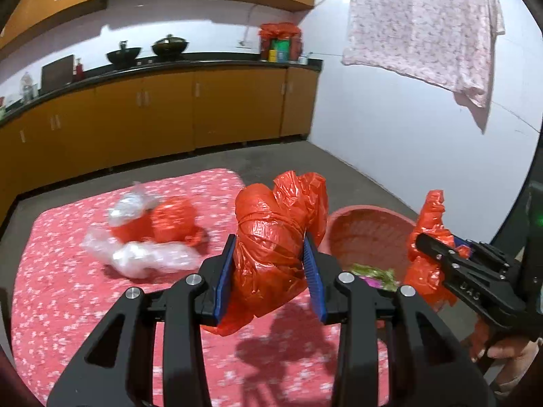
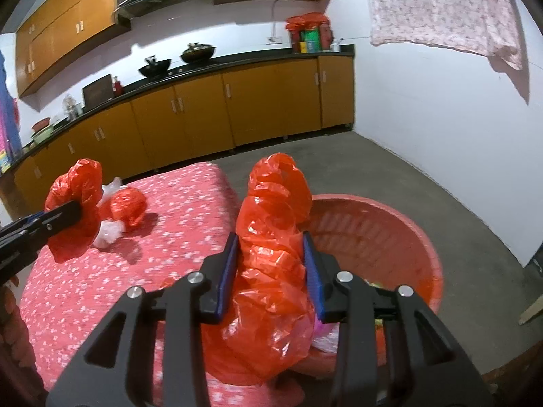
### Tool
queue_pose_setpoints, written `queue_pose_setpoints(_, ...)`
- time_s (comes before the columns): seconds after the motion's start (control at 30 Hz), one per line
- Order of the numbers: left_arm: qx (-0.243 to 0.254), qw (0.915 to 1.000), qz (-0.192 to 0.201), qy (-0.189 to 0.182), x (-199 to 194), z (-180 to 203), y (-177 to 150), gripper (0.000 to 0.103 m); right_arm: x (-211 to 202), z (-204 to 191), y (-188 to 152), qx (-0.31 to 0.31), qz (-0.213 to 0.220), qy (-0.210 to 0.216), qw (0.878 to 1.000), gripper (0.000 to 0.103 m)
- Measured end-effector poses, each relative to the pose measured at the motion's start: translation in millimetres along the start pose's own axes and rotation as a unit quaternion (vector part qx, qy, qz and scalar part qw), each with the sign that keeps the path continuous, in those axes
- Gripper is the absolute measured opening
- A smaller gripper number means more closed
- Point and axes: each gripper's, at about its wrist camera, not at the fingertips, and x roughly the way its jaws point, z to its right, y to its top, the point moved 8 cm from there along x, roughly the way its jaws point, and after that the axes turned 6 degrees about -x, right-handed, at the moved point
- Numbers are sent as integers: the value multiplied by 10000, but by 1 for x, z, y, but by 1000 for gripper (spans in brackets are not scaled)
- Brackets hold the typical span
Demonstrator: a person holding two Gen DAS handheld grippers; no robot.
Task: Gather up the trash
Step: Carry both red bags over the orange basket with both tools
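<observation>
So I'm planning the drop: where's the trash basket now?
The pink basket sits on the floor off the table's right edge, just beyond the right gripper.

Both tongs, left tongs (image 1: 269,271) and right tongs (image 2: 269,271), are showing black linkage arms, blue ribbed pads and silver screws.

The left tool (image 1: 269,264), a black two-finger clamp with blue ribbed pads (image 1: 225,268), is closed on a crumpled red plastic bag (image 1: 271,237), its fingers pointing forward and level. The right tool (image 2: 269,264), of the same build, grips another crumpled red plastic bag (image 2: 275,257). A bare hand (image 1: 509,352) holds the right tool's handle from below.
</observation>
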Motion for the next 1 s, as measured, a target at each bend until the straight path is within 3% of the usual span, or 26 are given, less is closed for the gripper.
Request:
queue_pose_setpoints(0.57,311,9964,-351,-708,41,91,-9,38,4,75,-18,455,-77,-364,9983,36)
queue_pose_setpoints(1.0,550,9923,-636,-908,75,134,-24,38,21,109,-30,680,-190,-508,9962,36)
